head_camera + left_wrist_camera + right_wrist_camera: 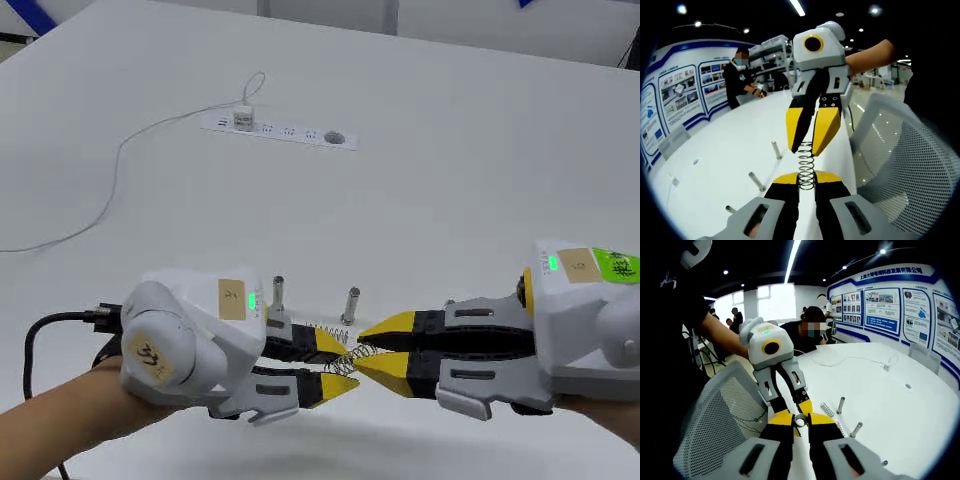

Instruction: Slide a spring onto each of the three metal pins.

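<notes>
The left tool (340,368) and the right tool (365,350) meet tip to tip just above the white bench (450,200), each with its jaws nearly closed and pinched on one end of the same spring (350,359), which hangs stretched between them, clear of the surface. Just beyond the tips, the three metal pins (757,181) stand upright in a row on the bench, apart from the held spring. A second spring (827,410) lies flat beside the pins.
</notes>
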### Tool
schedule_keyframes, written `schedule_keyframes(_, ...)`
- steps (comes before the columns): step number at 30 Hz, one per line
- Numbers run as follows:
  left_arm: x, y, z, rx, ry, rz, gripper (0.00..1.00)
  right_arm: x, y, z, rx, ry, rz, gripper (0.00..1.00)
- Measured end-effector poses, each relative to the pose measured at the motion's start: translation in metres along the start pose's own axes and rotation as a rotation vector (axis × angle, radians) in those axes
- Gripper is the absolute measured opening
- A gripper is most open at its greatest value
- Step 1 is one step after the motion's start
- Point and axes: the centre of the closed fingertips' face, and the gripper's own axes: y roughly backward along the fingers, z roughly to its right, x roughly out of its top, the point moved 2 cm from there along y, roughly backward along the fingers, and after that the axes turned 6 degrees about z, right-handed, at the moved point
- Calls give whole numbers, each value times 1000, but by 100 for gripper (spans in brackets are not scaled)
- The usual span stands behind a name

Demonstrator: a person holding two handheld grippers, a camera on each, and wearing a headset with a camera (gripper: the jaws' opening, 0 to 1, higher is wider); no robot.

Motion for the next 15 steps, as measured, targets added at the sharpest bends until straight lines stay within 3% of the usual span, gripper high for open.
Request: schedule_keyframes(15,7,-3,-1,16,12,22,10,9,-5,-2,-7,-52,65,11)
